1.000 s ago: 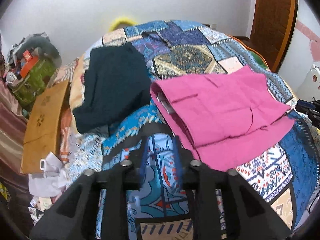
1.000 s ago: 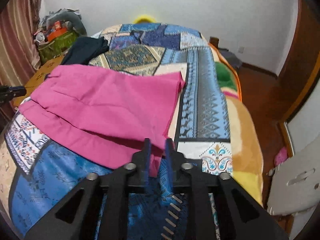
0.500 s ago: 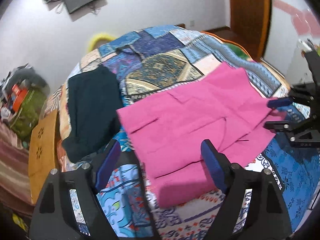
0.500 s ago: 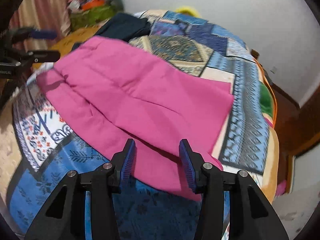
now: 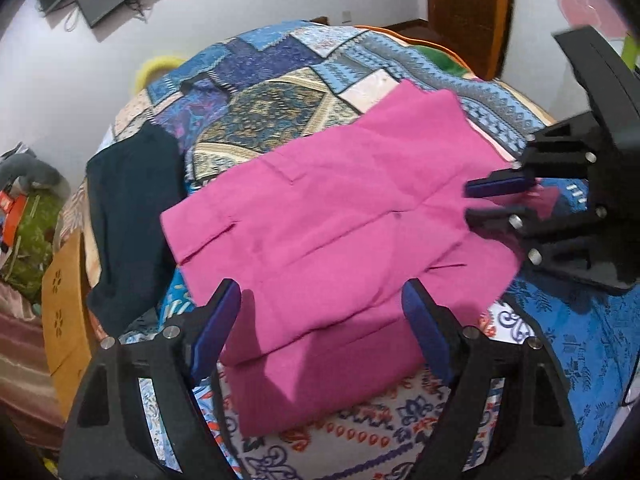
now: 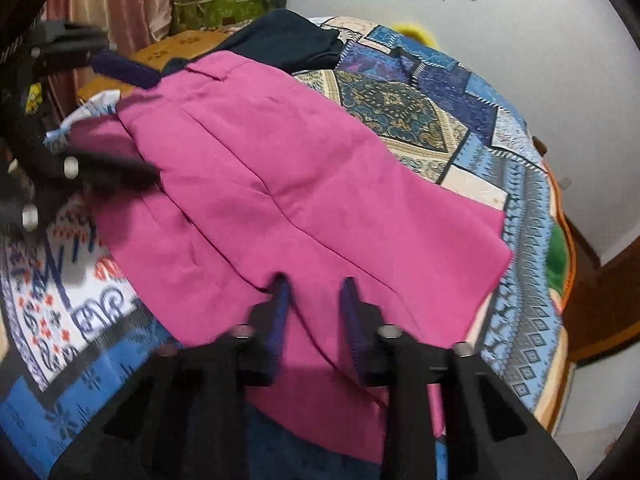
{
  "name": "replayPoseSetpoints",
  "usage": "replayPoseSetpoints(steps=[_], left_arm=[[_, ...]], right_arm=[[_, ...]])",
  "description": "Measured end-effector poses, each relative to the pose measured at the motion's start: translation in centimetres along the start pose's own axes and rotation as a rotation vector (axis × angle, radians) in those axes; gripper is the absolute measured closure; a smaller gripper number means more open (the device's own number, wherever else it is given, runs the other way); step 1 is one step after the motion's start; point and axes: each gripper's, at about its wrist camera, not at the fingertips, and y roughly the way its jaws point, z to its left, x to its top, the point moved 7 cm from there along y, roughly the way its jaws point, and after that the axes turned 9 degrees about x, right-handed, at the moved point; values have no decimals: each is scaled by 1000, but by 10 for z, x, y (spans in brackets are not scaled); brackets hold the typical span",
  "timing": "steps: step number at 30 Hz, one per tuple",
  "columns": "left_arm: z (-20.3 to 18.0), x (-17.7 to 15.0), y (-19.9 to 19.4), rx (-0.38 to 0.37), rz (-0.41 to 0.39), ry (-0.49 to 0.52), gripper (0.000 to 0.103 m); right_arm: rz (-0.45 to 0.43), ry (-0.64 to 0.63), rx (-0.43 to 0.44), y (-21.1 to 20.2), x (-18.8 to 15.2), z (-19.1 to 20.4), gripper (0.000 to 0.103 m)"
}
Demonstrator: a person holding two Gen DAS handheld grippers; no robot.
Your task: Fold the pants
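Here, magenta pants (image 5: 340, 216) lie folded on a patchwork bedspread (image 5: 280, 100); left gripper (image 5: 324, 320) spread wide at 6 o'clock, right gripper (image 6: 314, 300) parted, both grasping nothing.

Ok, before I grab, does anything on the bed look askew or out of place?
Nothing spilled or damaged. The pink pants lie folded but unevenly: the lower layer sticks out past the top one along the near edge. A dark garment lies beside them, apart from the fold. Both the left gripper and right gripper are open.
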Motion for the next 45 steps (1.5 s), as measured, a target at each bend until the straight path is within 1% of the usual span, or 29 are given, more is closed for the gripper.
replayPoseSetpoints(steps=[1,2,4,8,10,11,13,14,15,16,17,19,21,22,24,27,28,30,31,32,33,38,41,45], left_arm=[[-3,1,0,-8,-2,12,20],[-6,1,0,-10,-5,27,20],[-11,3,1,2,-9,55,20],[-15,10,7,9,0,74,21],[-17,13,10,5,2,82,32],[-18,15,11,3,3,86,44],[-19,18,14,1,6,90,82],[-18,21,15,-7,7,84,88],[-16,24,15,-7,2,72,92],[-15,26,14,-6,-4,62,93],[-11,30,12,-13,-13,42,94],[-7,34,10,-29,-18,17,96],[-2,39,8,-45,-23,-8,96],[0,40,6,-50,-26,-20,97],[2,43,3,-62,-31,-36,97],[4,43,-3,-82,-33,-58,98],[3,42,-6,-84,-37,-58,98],[2,40,-12,-87,-45,-52,98],[1,38,-15,-87,-50,-48,98],[0,36,-17,-85,-54,-45,98],[-2,33,-22,-85,-60,-38,98],[-8,21,-37,-110,-70,-35,99],[-15,12,-42,-138,-61,-41,99],[-25,1,-39,-150,-39,-30,99]], right_arm=[[-10,13,8,-1,2,0,91],[-25,25,14,-2,4,-1,94],[-48,39,18,-7,7,-1,95],[-116,101,30,-21,16,-9,97],[-136,132,41,-26,18,-13,97],[-144,144,44,-28,19,-16,97],[-147,151,44,-28,20,-18,97],[-150,152,49,-29,20,-18,97],[-145,150,62,-28,19,-17,97],[-130,144,79,-27,19,-14,97],[-126,136,74,-28,18,-13,96],[-131,117,64,-30,18,-10,89],[-127,108,77,-30,18,-5,63],[-138,103,71,-31,19,-4,62],[-142,82,54,-29,20,-4,62],[-123,85,27,-20,20,-7,62],[-123,93,26,-19,20,-9,64],[-119,110,30,-16,19,-12,82],[-119,116,38,-17,19,-12,85],[-132,121,46,-21,19,-11,90],[-148,118,46,-25,19,-10,94],[-200,68,43,-48,17,0,96],[-199,50,47,-53,13,4,96],[-182,58,58,-50,4,5,96]])
